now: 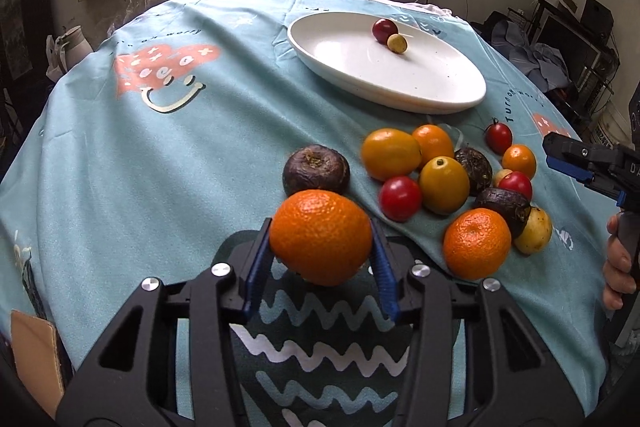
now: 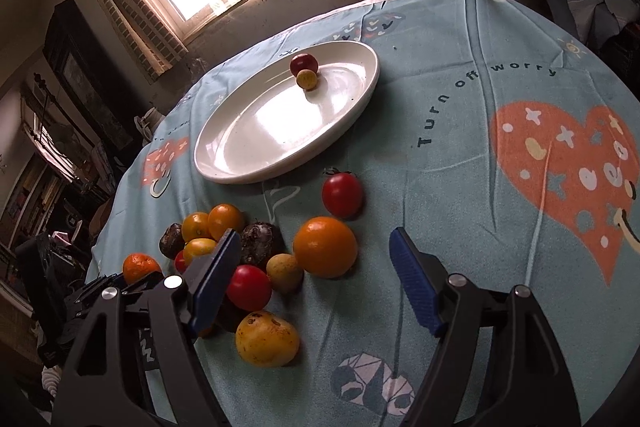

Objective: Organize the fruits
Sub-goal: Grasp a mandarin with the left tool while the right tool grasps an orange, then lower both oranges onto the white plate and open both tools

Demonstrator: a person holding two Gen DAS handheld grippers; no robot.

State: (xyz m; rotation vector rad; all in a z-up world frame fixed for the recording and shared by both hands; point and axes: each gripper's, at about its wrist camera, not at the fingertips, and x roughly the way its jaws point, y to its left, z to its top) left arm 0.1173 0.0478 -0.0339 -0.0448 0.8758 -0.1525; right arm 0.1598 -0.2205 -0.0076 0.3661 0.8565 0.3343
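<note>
- Teal tablecloth (image 1: 200, 155) carries a white plate (image 1: 400, 83) and a fruit pile (image 1: 444, 179).
- Left gripper (image 1: 322, 259) clamps a mandarin (image 1: 320, 239) near the table's front edge.
- Right gripper (image 2: 316, 279) gapes empty over the pile.
- Risk: the round peel may slip from the pads, and the fruit roll away.

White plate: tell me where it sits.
In the left wrist view, the white plate sits right of centre on the far tablecloth, beyond the fruit pile.

We see a bright orange tangerine (image 1: 320, 241) between blue ribbed pads (image 1: 256, 267), a plain white plate (image 1: 400, 79), and a pale teal tablecloth (image 1: 160, 167) – coral heart prints, dark lettering, white zigzags.
</note>
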